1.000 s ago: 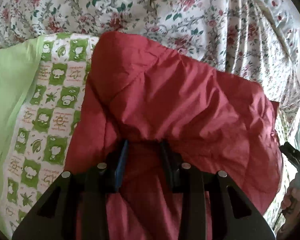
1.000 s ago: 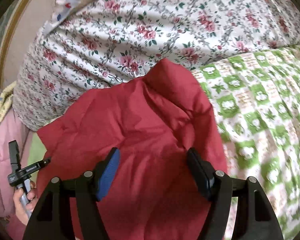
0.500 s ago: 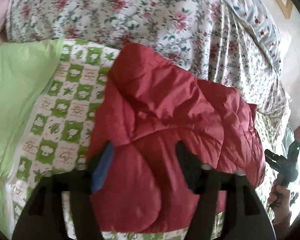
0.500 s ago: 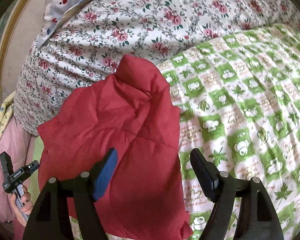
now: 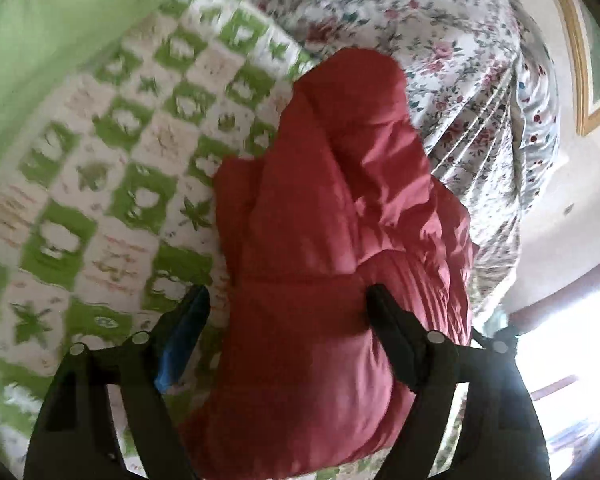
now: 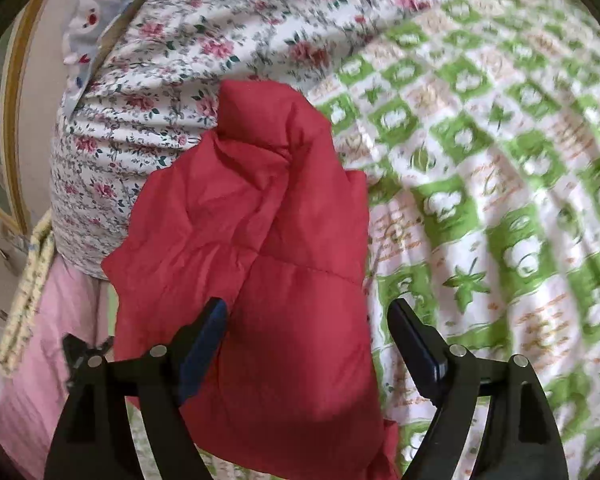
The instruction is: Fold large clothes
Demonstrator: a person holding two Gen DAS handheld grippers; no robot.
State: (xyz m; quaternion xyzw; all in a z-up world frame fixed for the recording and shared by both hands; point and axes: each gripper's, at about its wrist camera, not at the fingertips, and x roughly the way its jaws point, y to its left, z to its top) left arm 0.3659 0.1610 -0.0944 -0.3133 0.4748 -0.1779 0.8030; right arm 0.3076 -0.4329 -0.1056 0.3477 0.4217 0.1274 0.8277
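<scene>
The red padded jacket lies bunched on the green-checked bed cover, beside the floral quilt. Both hand-held grippers, left and right, are opening, gripping nothing. Release step; next likely needs regripping an edge.

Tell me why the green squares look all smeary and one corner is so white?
Left wrist view: the green checked blanket is smeared by motion blur, and bright daylight washes out the lower right corner; the red jacket stays fairly sharp. Right wrist view: the blanket blurs toward the right edge, and the fisheye lens bends everything.
</scene>
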